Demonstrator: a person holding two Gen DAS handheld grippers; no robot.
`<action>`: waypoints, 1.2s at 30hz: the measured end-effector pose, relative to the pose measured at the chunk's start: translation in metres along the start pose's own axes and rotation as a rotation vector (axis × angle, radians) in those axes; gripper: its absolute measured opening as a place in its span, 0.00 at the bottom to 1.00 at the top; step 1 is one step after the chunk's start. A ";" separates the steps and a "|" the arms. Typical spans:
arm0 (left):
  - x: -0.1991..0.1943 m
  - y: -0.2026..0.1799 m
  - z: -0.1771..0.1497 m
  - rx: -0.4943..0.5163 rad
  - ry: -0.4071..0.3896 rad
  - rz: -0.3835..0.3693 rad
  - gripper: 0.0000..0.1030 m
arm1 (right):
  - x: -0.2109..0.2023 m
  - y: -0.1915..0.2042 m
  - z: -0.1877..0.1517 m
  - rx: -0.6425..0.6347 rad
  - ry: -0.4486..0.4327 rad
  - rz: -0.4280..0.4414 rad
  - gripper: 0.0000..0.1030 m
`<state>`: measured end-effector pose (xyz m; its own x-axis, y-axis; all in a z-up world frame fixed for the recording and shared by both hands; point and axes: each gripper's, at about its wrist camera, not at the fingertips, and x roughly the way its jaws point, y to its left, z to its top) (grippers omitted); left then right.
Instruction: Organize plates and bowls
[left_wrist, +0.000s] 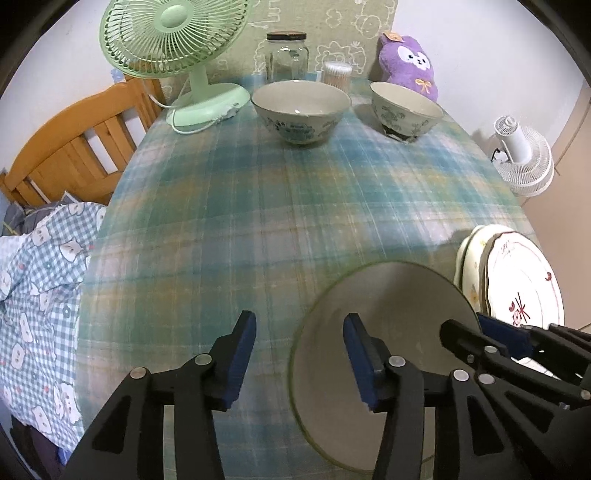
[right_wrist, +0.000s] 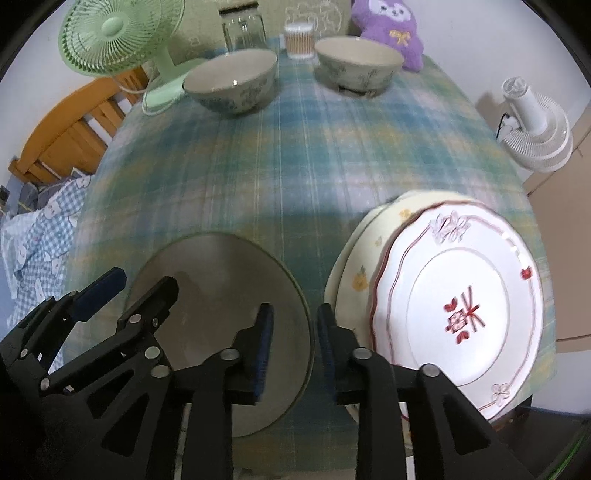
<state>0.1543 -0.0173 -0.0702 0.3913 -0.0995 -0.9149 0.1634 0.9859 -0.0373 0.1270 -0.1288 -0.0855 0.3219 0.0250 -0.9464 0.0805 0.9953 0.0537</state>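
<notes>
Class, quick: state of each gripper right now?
Left gripper: open, holding nothing.
Right gripper: open, holding nothing, between grey plate and plate stack.

Black tool (left_wrist: 299, 354), blue pads (left_wrist: 242, 363)

left gripper (left_wrist: 299, 354): jaws apart, right finger over grey plate (left_wrist: 399, 295) | right gripper (left_wrist: 480, 332): at plate's right edge | stacked plates (left_wrist: 517, 280): beside | two bowls (left_wrist: 301, 110): far side

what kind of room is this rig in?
Likely a home bedroom or small living space, not a lab: a wooden bed frame with checked bedding beside the plaid-clothed table, plus a plush toy and a green desk fan.
</notes>
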 end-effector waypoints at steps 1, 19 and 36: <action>-0.001 0.002 0.002 0.000 0.000 -0.003 0.50 | -0.004 0.001 0.002 0.004 -0.010 -0.001 0.36; -0.032 0.033 0.082 0.018 -0.151 -0.020 0.76 | -0.053 0.006 0.074 0.078 -0.224 -0.046 0.60; 0.011 0.026 0.161 -0.048 -0.203 0.099 0.76 | -0.009 -0.013 0.184 0.002 -0.276 0.024 0.60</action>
<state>0.3088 -0.0145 -0.0160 0.5787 -0.0222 -0.8153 0.0739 0.9969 0.0253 0.2969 -0.1589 -0.0194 0.5682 0.0223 -0.8226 0.0717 0.9945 0.0765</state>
